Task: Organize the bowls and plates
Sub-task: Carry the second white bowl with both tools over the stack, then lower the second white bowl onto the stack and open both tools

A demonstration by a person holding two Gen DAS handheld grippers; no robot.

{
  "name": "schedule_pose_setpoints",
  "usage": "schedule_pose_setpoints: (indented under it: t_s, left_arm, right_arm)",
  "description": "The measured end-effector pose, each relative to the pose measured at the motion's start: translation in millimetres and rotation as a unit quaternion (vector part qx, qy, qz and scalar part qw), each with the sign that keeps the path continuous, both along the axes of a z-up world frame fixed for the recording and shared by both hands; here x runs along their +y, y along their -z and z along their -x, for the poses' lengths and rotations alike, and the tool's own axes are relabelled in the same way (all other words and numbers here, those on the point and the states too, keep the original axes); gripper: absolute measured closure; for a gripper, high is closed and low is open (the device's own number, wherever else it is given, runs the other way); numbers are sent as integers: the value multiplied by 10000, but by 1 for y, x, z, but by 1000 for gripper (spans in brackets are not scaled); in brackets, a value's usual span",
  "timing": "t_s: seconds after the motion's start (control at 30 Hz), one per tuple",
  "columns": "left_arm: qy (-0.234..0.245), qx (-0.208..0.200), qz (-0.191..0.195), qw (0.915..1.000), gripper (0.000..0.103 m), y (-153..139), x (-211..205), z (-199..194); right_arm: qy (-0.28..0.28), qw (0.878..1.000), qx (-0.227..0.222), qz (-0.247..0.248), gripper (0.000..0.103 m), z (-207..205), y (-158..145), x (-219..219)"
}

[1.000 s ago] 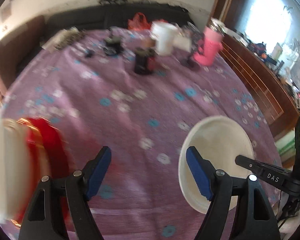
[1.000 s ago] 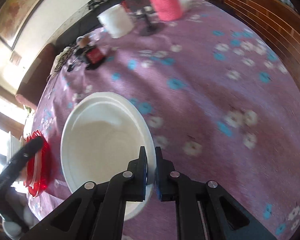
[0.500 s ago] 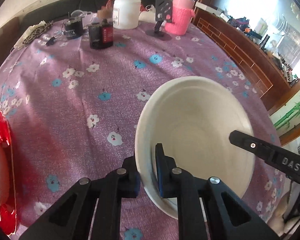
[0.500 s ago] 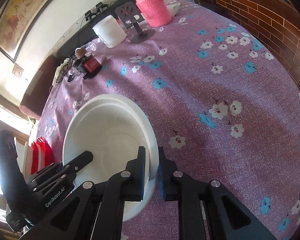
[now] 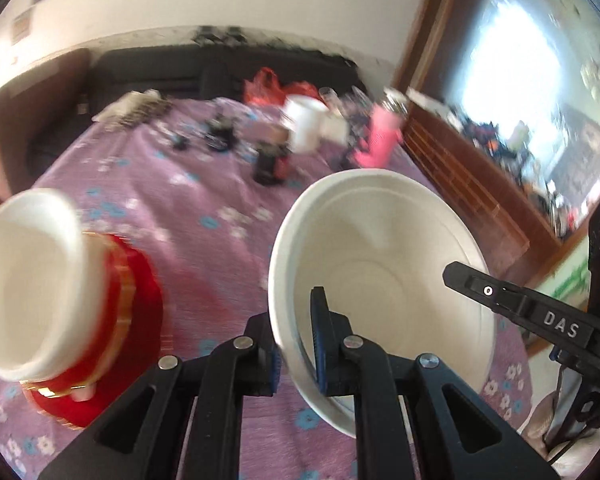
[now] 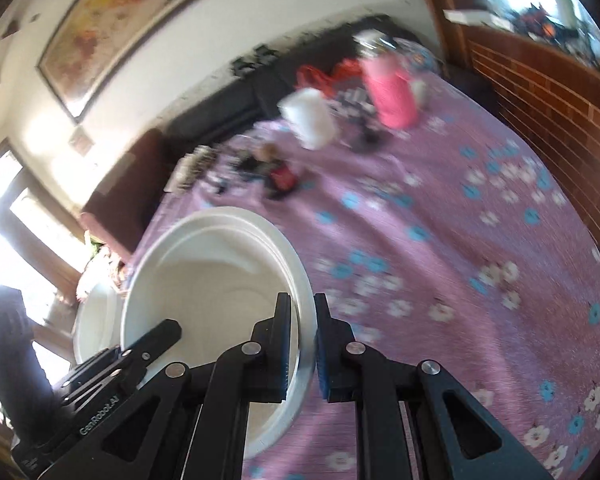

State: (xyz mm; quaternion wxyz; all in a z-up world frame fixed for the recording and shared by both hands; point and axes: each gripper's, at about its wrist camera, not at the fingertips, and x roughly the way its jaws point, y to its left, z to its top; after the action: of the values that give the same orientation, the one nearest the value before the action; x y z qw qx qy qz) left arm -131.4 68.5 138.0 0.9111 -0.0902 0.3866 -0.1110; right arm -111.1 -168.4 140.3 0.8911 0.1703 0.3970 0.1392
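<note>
- My left gripper had its jaws clamped on the near rim of the big white bowl, one blue pad inside the wall and one outside.
- My right gripper was clamped on the same bowl's rim at the opposite side, so the bowl hung between my two grippers, tilted, above the tabletop with its purple flowered cloth.
- In the left wrist view the right gripper's black finger reached in over the far rim.
- In the right wrist view the left gripper's black body sat at the bowl's lower left edge.
- Off to my left stood a stack: a smaller white bowl seated on red plates with gold rims, all blurred.
- At the far end of the tabletop stood a white jar, a pink-sleeved bottle and a small dark bottle, well apart from the bowl.
- Both views were smeared, so finer detail back there I could not tell.
</note>
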Motion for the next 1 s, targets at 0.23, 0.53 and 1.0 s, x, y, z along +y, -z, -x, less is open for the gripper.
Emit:
schedule_pose_setpoints:
  t_s: [0.23,0.53,1.0]
  left_arm:
    - [-1162,-312,344,9921,91,-26,108,30]
    - [-2200,-291,456,9740,91,-20,204,36]
    - [-2288,-89,96,9734,74,13,220,7]
  right_arm:
    - [-963,9948,-331,62,90,-2,-34,106]
    - [-1634,9850,-306,459,90,-18,-22,223]
    - [-1608,9828,-77,904,89,-52,15,256]
